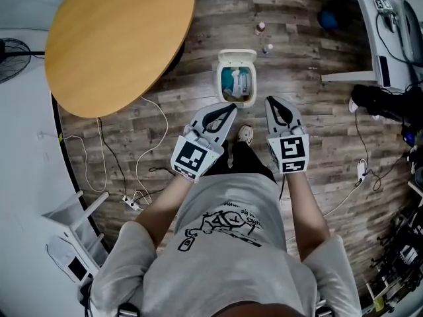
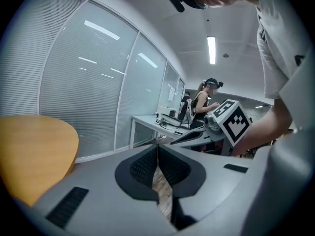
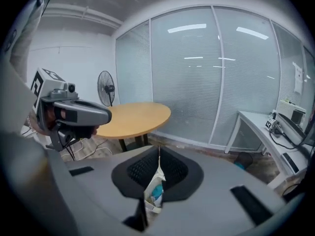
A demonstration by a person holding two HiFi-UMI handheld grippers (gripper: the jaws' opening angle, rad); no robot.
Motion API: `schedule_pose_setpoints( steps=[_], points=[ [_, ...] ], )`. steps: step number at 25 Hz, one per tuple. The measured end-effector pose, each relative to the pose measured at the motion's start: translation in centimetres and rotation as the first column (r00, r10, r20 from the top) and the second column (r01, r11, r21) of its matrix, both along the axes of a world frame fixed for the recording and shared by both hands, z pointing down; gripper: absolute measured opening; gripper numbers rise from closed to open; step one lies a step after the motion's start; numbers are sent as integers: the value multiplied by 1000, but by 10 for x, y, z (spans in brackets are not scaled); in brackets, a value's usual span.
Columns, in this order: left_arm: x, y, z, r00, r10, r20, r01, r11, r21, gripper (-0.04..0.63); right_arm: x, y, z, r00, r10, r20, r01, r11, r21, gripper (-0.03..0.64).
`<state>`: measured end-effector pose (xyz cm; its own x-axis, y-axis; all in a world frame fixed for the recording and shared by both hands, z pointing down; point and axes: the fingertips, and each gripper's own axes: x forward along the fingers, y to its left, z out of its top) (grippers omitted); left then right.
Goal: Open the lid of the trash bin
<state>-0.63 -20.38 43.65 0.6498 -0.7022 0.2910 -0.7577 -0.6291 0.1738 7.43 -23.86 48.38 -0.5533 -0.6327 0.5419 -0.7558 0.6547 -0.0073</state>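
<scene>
A small white trash bin (image 1: 236, 78) stands on the wooden floor just ahead of my shoe (image 1: 245, 135). Its lid (image 1: 236, 56) is tipped up at the far side, and teal and white rubbish shows inside. My left gripper (image 1: 231, 107) hovers above the bin's near edge, shut and empty. My right gripper (image 1: 270, 101) is held just right of the bin, also shut on nothing. In the left gripper view the pads of the left gripper (image 2: 157, 147) meet, with floor below. In the right gripper view the bin (image 3: 154, 193) shows under the closed tips of the right gripper (image 3: 158, 150).
A round wooden table (image 1: 112, 38) stands left of the bin. Cables and a power strip (image 1: 132, 203) lie beneath its edge. Two small bottles (image 1: 262, 35) stand beyond the bin. A white desk (image 1: 377, 38) with cables is at right. Another person (image 2: 202, 102) works at a far desk.
</scene>
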Motion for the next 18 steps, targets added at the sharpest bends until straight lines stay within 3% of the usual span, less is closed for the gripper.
schedule_pose_setpoints(
  steps=[8,18],
  points=[
    [-11,3,-87,997,-52,-49,56,993,100,20,1,5,-103,995,12,104,-24,994,109,11],
    [-13,26,-177,994,-41,-99,60,978,202,20,4,36,-193,977,-8,214,-32,982,184,8]
  ],
)
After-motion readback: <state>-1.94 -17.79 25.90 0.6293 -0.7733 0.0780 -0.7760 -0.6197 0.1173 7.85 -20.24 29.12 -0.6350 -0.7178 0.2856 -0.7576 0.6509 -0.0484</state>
